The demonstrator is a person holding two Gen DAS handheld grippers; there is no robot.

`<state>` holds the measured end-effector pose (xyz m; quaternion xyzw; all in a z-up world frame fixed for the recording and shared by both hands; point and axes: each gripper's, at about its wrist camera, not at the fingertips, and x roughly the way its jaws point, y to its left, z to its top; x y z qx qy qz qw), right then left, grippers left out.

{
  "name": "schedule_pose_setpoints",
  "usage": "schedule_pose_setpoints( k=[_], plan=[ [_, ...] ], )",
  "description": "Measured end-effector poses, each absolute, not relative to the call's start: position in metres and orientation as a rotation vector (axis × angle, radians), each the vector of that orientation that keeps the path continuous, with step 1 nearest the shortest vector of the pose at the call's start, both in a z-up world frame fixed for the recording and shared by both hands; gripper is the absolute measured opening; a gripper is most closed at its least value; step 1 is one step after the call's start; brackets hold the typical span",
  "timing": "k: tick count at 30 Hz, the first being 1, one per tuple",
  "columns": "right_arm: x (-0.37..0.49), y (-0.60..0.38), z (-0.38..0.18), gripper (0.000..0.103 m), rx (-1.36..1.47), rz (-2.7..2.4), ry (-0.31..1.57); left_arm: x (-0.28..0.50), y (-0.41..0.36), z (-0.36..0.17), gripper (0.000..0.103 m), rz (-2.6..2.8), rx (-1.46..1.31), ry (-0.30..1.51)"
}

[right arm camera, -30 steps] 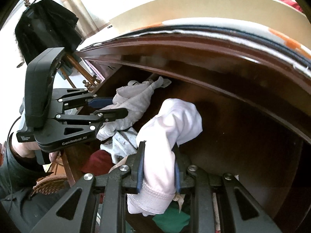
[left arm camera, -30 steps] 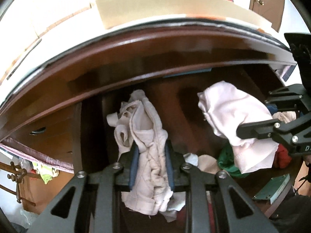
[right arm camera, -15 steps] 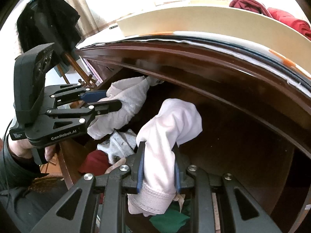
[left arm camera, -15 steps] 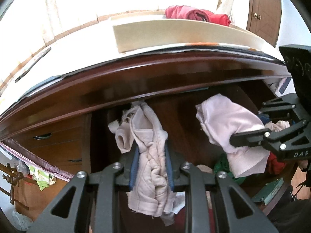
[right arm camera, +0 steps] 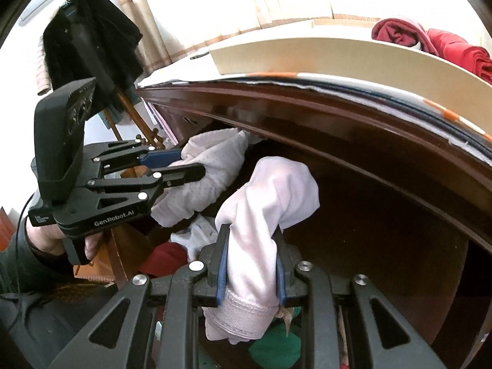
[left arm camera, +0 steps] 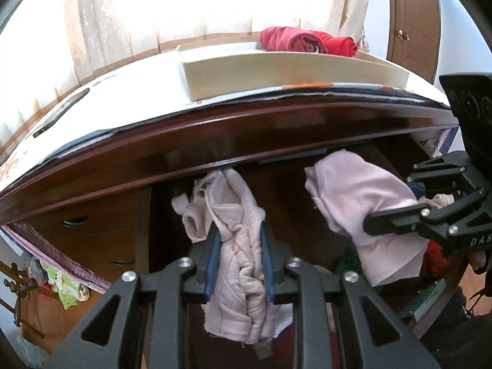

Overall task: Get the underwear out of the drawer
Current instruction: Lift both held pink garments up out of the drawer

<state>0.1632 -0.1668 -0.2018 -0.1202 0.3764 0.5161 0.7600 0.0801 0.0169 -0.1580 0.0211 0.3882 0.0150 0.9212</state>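
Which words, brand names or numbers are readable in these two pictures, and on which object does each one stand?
"GenRobot.AI": white lettering on the side of the left gripper, right wrist view.
"DAS": start of a word, cut by the picture's edge, on the right gripper, left wrist view.
Small white label at the left gripper's rear end: too small to read.

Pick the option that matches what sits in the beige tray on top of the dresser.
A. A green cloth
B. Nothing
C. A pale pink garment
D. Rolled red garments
D: rolled red garments lie in the beige tray on the dresser top; the pale pink pieces are held in the claws below.
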Motion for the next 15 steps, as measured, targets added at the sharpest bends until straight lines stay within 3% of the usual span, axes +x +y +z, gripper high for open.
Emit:
schedule_pose_setpoints(
  k=[15],
  plan=[
    [0.158,-0.174,-0.192,0.026,-0.224,1.157,0.755,0.056,0.013,-0.159,0.022,0.051,0.029,0.695]
  ],
)
